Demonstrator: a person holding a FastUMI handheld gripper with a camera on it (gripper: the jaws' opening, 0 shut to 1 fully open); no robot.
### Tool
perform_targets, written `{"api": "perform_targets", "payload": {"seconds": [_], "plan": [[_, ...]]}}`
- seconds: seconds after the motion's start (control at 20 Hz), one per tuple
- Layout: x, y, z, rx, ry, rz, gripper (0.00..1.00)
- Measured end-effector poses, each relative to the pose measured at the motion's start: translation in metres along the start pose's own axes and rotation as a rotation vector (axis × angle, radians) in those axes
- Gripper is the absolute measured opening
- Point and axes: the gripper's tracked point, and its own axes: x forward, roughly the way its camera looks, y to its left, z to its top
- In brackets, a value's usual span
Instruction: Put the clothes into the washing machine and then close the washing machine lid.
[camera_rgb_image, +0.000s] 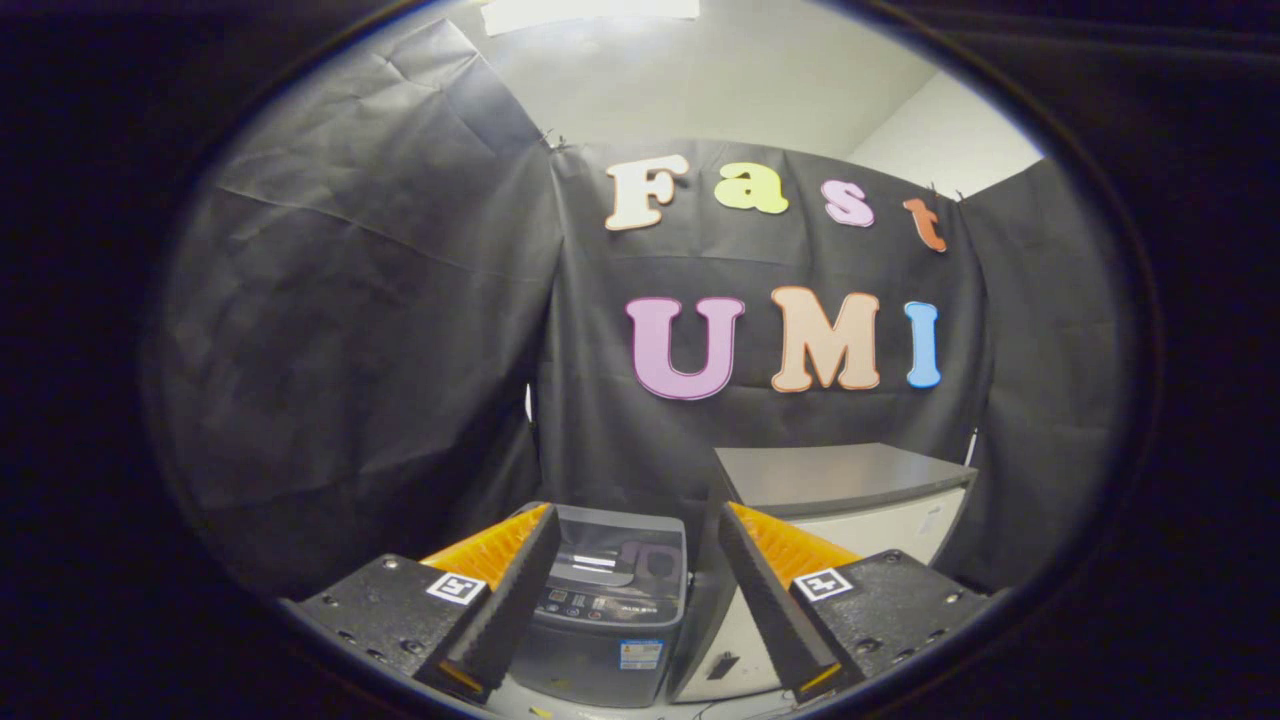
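Note:
A small grey top-loading washing machine (607, 610) stands on the floor against the black cloth wall, straight ahead of me and seen between my two fingers. Its dark glass lid (615, 550) lies flat and closed over the top, with a control panel along the front edge. My gripper (640, 605) is open, its orange-and-black fingers (510, 590) spread wide with nothing between them. It is held well back from the machine and above it.
A white cabinet with a grey top (850, 500) stands directly right of the washing machine, taller than it. Black cloth walls (350, 350) close the booth on the left, back and right. A pale floor strip (620, 708) lies in front of the machine.

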Motion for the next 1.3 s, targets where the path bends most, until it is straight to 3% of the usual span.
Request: {"api": "perform_targets", "payload": {"seconds": [0.3, 0.75, 1.3], "plan": [[-0.042, -0.022, 0.012, 0.037, -0.054, 0.004, 0.97], [-0.059, -0.035, 0.04, 0.16, -0.11, 0.034, 0.97], [-0.056, -0.024, 0.025, 0.12, -0.049, 0.06, 0.96]]}}
